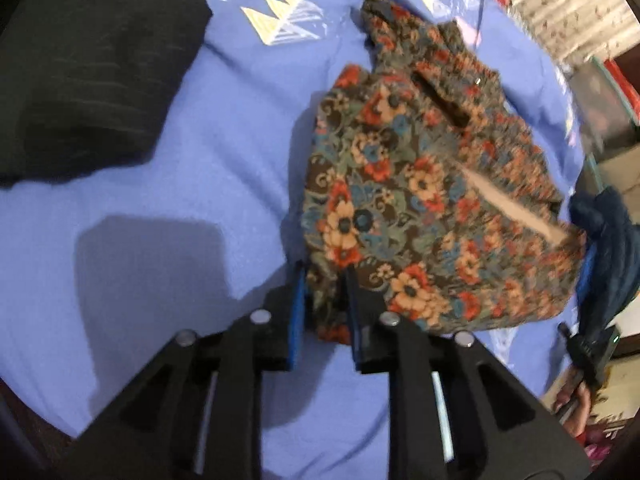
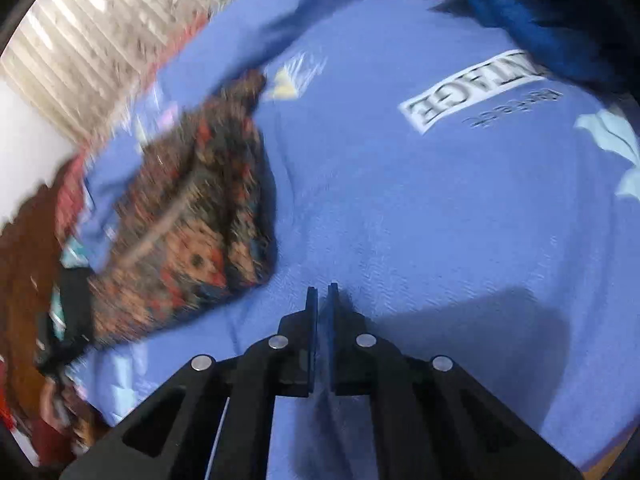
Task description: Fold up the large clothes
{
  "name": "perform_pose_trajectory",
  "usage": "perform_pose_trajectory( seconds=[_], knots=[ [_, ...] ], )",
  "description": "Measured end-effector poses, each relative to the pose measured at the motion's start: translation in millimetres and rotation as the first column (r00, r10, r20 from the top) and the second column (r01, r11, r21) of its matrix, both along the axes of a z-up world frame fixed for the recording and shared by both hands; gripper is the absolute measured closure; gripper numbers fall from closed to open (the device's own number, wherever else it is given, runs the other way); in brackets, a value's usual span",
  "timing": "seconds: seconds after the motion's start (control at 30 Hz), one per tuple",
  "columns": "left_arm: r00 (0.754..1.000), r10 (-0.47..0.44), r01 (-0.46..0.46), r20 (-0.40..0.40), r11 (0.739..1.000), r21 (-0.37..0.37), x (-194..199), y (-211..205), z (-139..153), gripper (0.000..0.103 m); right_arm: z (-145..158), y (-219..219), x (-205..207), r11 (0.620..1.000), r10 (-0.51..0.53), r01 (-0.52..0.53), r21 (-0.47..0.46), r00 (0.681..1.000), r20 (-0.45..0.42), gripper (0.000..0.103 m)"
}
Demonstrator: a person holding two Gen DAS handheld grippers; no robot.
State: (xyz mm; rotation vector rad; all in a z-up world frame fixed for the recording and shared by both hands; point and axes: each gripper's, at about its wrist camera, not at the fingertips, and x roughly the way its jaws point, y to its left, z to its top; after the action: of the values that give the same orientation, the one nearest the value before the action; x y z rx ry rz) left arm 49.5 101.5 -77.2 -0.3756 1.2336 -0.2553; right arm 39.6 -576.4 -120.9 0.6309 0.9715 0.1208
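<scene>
A floral-print garment (image 1: 424, 204), folded into a compact bundle, hangs just above the blue bedsheet (image 1: 140, 200). My left gripper (image 1: 324, 276) is shut on its near lower corner. A dark blue gripper (image 1: 600, 264) at the right edge of the left wrist view grips the bundle's far corner; whether it is my right one I cannot tell. In the right wrist view the floral garment (image 2: 192, 216) is blurred at the left. My right gripper (image 2: 323, 292) has its jaws pressed together over the sheet, with nothing visible between them.
A black garment (image 1: 84, 76) lies on the bed at the upper left of the left wrist view. A dark blue cloth (image 2: 532, 20) lies at the top right of the right wrist view. The bedsheet carries a printed label (image 2: 468, 100). A patterned curtain (image 1: 568, 4) hangs behind the bed.
</scene>
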Motion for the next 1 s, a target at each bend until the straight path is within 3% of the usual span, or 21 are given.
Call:
perform_pose_trajectory(
  seconds=[0.07,0.1,0.17,0.23,0.33,0.43,0.53,0.77,0.8,0.87,0.93,1.0],
  knots=[
    [1.000,0.023,-0.023,0.005,1.000,-0.022,-4.5,6.8,6.9,0.076,7.1,-0.9,-0.8,0.998,0.004,-0.005,0.063,1.000,0.016,0.076],
    [0.999,0.039,-0.038,0.014,0.999,-0.029,-8.5,10.9,11.9,0.072,10.6,0.6,-0.5,0.995,-0.001,-0.001,0.103,1.000,0.021,0.070],
    [0.998,0.065,-0.064,0.027,0.997,-0.043,-18.1,17.0,20.6,0.066,14.2,4.7,-0.5,0.987,-0.016,0.010,0.160,0.999,0.031,0.051],
    [0.996,0.090,-0.087,0.025,0.991,-0.103,-30.0,23.1,26.3,0.058,13.5,18.1,-1.0,0.973,-0.032,0.024,0.231,0.999,0.032,0.028],
    [0.992,0.123,-0.123,-0.014,0.971,-0.205,-45.7,27.0,22.0,0.049,8.7,37.6,2.0,0.953,-0.021,0.018,0.302,1.000,0.007,0.014],
    [0.988,0.113,-0.142,-0.106,0.934,-0.328,-51.2,16.5,-0.5,0.048,-3.1,54.8,15.8,0.948,0.041,-0.022,0.318,0.998,-0.052,0.013],
    [0.972,0.139,-0.206,-0.188,0.886,-0.416,-45.2,2.8,-27.0,0.048,-16.8,58.5,28.0,0.941,0.020,0.013,0.337,0.995,-0.093,0.013],
    [0.949,0.221,-0.306,-0.226,0.819,-0.485,-26.8,-0.4,-44.9,0.049,-20.2,58.2,54.2,0.951,-0.017,0.035,0.307,0.998,-0.061,0.013],
    [0.948,0.222,-0.308,-0.226,0.818,-0.486,-24.9,0.9,-44.7,0.056,-19.7,57.8,55.5,0.955,-0.027,0.041,0.295,0.998,-0.051,0.017],
    [0.946,0.217,-0.311,-0.242,0.821,-0.479,-21.0,2.9,-46.6,0.063,-19.5,56.1,57.1,0.965,-0.048,0.059,0.254,0.998,-0.048,0.035],
    [0.943,0.220,-0.319,-0.249,0.813,-0.487,-19.5,5.4,-49.0,0.074,-22.0,50.8,56.7,0.953,-0.053,0.056,0.296,0.998,-0.019,0.061],
    [0.942,0.223,-0.322,-0.252,0.809,-0.491,-20.1,6.1,-48.7,0.082,-19.6,50.6,57.5,0.945,-0.042,0.042,0.324,0.999,-0.005,0.068]
  ],
)
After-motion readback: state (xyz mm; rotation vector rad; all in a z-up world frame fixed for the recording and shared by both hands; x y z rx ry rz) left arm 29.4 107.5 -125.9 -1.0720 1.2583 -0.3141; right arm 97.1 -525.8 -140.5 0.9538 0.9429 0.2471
